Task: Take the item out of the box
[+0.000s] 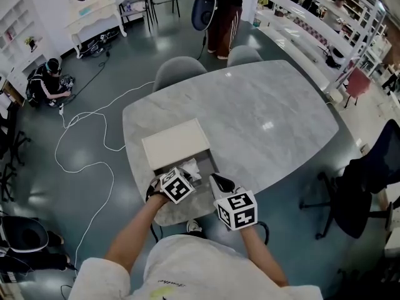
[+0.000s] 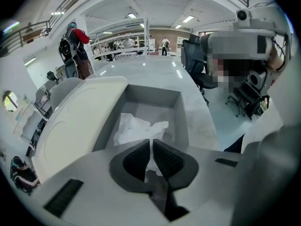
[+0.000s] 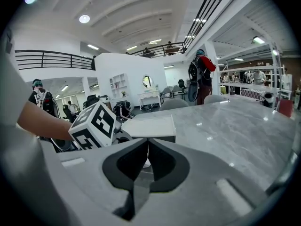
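An open grey box [image 1: 212, 160] stands near the front edge of the marble table [image 1: 250, 111], its white lid [image 1: 175, 144] folded back to the far side. Inside lies a crumpled white item [image 1: 189, 167]. My left gripper [image 1: 185, 174] reaches into the box. In the left gripper view its jaws [image 2: 151, 144] are shut on an edge of the white item [image 2: 134, 126], which still rests on the box floor [image 2: 155, 109]. My right gripper [image 1: 217, 179] is at the box's front right corner, shut [image 3: 147, 144], facing the box side [image 3: 157, 139] and the left gripper's marker cube [image 3: 94, 125].
Two grey chairs [image 1: 178, 70] [image 1: 244, 55] stand at the table's far side and a black office chair [image 1: 365, 174] to its right. A white cable [image 1: 94, 136] loops over the floor at left. A person stands beyond the table [image 1: 222, 17]; another crouches at far left [image 1: 47, 83].
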Available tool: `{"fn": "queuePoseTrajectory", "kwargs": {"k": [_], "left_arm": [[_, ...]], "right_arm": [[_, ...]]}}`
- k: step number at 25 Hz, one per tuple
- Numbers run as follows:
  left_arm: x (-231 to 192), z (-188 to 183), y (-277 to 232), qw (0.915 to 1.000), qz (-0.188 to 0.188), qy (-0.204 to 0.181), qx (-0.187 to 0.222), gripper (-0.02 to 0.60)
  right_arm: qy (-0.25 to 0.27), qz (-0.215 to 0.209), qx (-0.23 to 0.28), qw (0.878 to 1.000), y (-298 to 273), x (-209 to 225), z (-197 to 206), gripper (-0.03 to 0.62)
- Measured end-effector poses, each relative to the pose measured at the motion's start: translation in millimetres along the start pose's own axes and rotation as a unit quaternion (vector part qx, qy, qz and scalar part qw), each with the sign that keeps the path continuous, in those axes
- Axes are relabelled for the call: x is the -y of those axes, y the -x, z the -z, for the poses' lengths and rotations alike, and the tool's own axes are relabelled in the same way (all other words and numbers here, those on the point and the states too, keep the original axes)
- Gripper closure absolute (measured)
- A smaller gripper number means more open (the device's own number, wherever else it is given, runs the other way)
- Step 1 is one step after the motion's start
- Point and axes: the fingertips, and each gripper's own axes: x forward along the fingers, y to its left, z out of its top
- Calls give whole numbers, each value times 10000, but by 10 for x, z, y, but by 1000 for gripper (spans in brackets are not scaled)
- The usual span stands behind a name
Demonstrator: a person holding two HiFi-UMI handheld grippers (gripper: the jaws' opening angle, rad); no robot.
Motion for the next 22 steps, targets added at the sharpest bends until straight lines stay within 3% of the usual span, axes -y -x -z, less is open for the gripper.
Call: {"fn": "queuePoseTrajectory", "kwargs": {"k": [7,22], "left_arm": [[23,23,126,9999,-105,72,76,558],[129,-63,532,9960,-526,364,618,558]], "right_arm": [[-209,-27,198,9996,97,-42,-67,589],[42,-56,277,9996,308,-183,-37,589]]}}
